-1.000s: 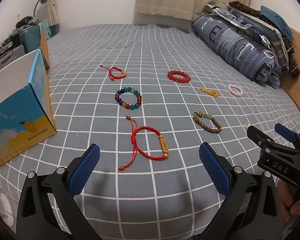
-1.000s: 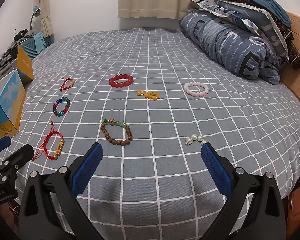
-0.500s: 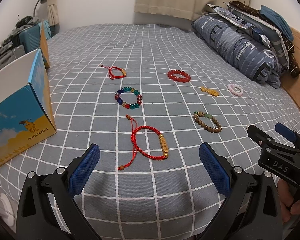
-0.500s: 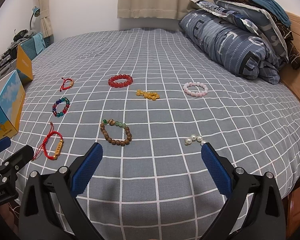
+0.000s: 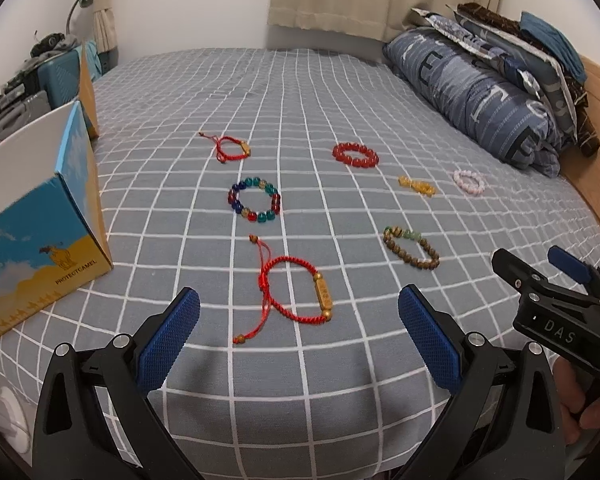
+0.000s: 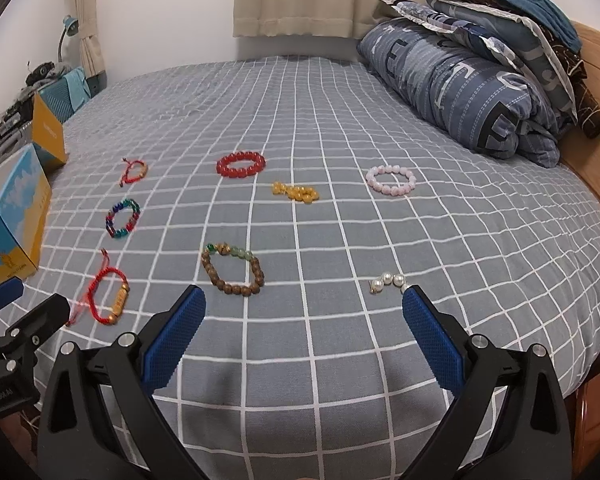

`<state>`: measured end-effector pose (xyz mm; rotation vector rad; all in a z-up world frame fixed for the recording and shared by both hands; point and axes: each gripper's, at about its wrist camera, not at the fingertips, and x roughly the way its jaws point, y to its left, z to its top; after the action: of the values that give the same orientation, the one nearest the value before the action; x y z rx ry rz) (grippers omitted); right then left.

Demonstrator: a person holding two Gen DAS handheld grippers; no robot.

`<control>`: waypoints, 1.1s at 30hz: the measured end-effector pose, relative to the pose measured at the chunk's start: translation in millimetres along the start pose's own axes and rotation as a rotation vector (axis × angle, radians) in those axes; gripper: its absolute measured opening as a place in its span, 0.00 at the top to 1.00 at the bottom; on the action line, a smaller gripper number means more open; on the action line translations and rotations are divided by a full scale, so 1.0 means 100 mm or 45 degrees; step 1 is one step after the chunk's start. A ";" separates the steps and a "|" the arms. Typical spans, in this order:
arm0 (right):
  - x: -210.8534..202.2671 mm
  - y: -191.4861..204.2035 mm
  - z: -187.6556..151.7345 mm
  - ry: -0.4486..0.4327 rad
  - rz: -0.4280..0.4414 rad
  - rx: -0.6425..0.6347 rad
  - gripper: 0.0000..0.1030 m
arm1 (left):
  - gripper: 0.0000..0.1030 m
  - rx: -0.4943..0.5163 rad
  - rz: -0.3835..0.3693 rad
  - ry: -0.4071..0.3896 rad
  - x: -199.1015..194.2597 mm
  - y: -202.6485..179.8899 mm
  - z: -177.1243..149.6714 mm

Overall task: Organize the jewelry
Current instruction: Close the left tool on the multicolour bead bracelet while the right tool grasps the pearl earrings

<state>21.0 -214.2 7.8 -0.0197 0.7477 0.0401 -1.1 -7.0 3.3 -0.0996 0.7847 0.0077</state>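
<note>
Both claws hang wide open over the near edge of the bed [image 5: 300, 92], gripping nothing: the left claw [image 5: 298, 342] has its blue pads apart just short of the nearest red cord bracelet [image 5: 296, 294], and the right claw [image 6: 302, 338] is spread the same way, with its right pad just in front of a short pearl strand [image 6: 390, 281].

From left to right across the grey checked cover, a blue and yellow cardboard box [image 5: 40, 236] stands at the bed's left edge. Near it lie three pieces in a line running away from the claws: the red cord bracelet with a gold barrel bead, a multicoloured glass bead bracelet [image 5: 254, 199] beyond it, and a smaller red cord bracelet [image 5: 230, 148] farthest back. Towards the middle, a brown wooden bead bracelet [image 6: 233, 269] with a few green beads lies close to the claws, and a red bead bracelet [image 6: 241, 164] sits well behind it. Between those two and a little right is a bunched yellow bead piece [image 6: 296, 192]; its shape is hard to read, possibly a folded bracelet. Farther right lies a pale pink bead bracelet [image 6: 391, 180], and nearer, the pearl strand. None of the pieces touch one another. A rolled blue duvet [image 6: 460, 80] and stacked pillows line the bed's right side.
</note>
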 end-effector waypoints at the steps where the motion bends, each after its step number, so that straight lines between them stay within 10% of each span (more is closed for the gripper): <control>1: -0.01 0.01 0.02 -0.002 -0.001 -0.001 0.08 | 0.05 -0.011 0.003 -0.006 -0.02 0.01 0.05; 16: 0.66 -0.26 0.55 0.197 -0.053 -0.013 0.08 | 0.05 -0.034 0.084 0.131 0.67 0.27 0.96; 33: 1.41 -0.64 0.17 0.418 -0.015 0.081 0.14 | 0.08 -0.019 0.106 0.375 1.80 0.48 0.91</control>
<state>139.0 -273.5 -75.4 0.0309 1.0765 0.0018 188.1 43.4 -64.0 -0.0832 1.0830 0.0794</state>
